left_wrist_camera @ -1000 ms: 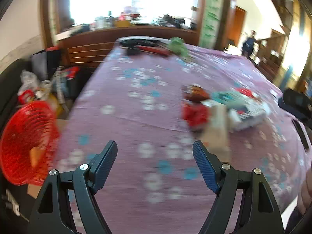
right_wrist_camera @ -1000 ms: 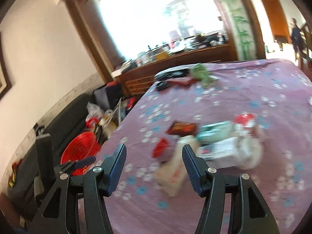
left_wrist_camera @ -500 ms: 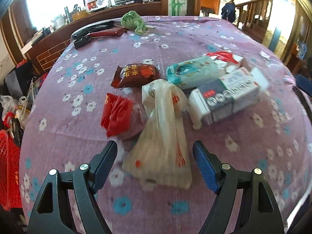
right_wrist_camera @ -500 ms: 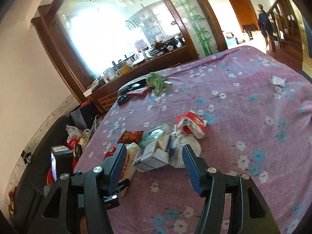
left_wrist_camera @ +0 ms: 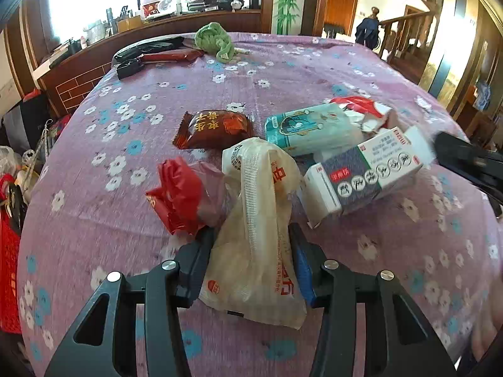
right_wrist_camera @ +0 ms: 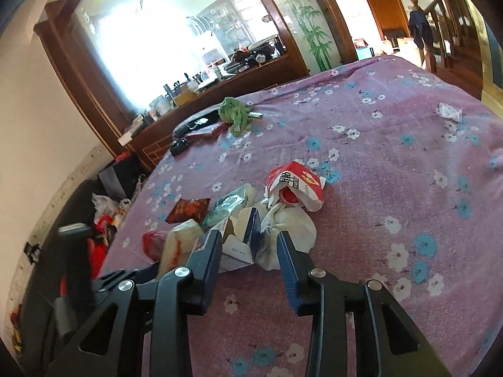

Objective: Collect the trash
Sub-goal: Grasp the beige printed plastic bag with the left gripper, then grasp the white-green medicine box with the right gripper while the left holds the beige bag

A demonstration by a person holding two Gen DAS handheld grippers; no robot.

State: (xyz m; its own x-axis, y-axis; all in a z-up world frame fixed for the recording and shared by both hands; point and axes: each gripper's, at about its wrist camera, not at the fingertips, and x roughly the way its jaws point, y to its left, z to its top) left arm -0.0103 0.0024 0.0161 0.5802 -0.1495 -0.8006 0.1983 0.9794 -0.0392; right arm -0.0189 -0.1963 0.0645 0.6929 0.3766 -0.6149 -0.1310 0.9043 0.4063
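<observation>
A heap of trash lies on the purple flowered tablecloth (left_wrist_camera: 283,72). My left gripper (left_wrist_camera: 250,248) is closing, and its pads touch both sides of a cream plastic bag (left_wrist_camera: 257,220). Beside the bag are a red wrapper (left_wrist_camera: 179,194), a brown snack packet (left_wrist_camera: 217,128), a teal tissue pack (left_wrist_camera: 308,128) and a white and blue box (left_wrist_camera: 367,172). My right gripper (right_wrist_camera: 248,248) is closing too. The end of the box (right_wrist_camera: 239,238) and a white crumpled wad (right_wrist_camera: 292,229) sit between its fingers, not clearly pinched. A red and white packet (right_wrist_camera: 295,185) lies just beyond.
A red basket (left_wrist_camera: 8,267) stands below the table's left edge, among clutter. A green cloth (left_wrist_camera: 215,40) and black items (left_wrist_camera: 147,50) lie at the far end. A small white sachet (right_wrist_camera: 449,111) sits far right. A person (right_wrist_camera: 418,28) stands in the background by the stairs.
Both grippers swung to the trash heap and came down close to it. The left jaws narrowed onto the cream bag. The right jaws narrowed around the box end.
</observation>
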